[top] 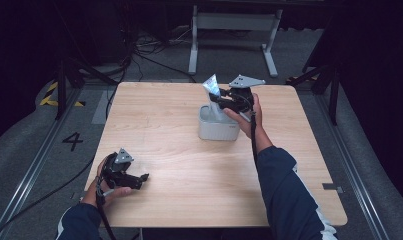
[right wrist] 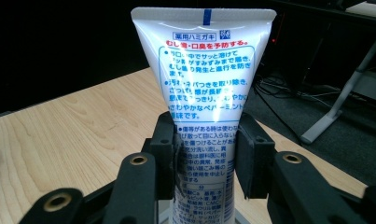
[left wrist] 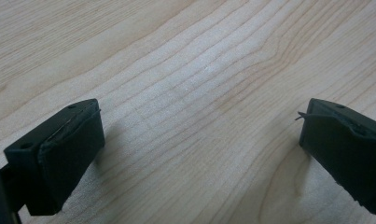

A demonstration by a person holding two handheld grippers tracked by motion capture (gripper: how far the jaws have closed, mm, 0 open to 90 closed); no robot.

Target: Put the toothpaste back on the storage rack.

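In the high view, the right gripper sits over the far middle of the pale wooden table, its jaws clamped on a white plastic toothpaste tube with blue and red print. The tube stands nearly upright, crimped end up, and directly below the jaws is a light grey rounded plastic holder, into which the tube's lower part reaches. The left gripper rests low at the near left corner, well apart from the tube and holder, pointing toward the table's middle.

In the left gripper view, its two black jaws stand wide apart, with only bare wood grain between them.

In the right gripper view, the black pads press on both sides of the tube, about halfway up its printed body; the flat crimped end rises above them.
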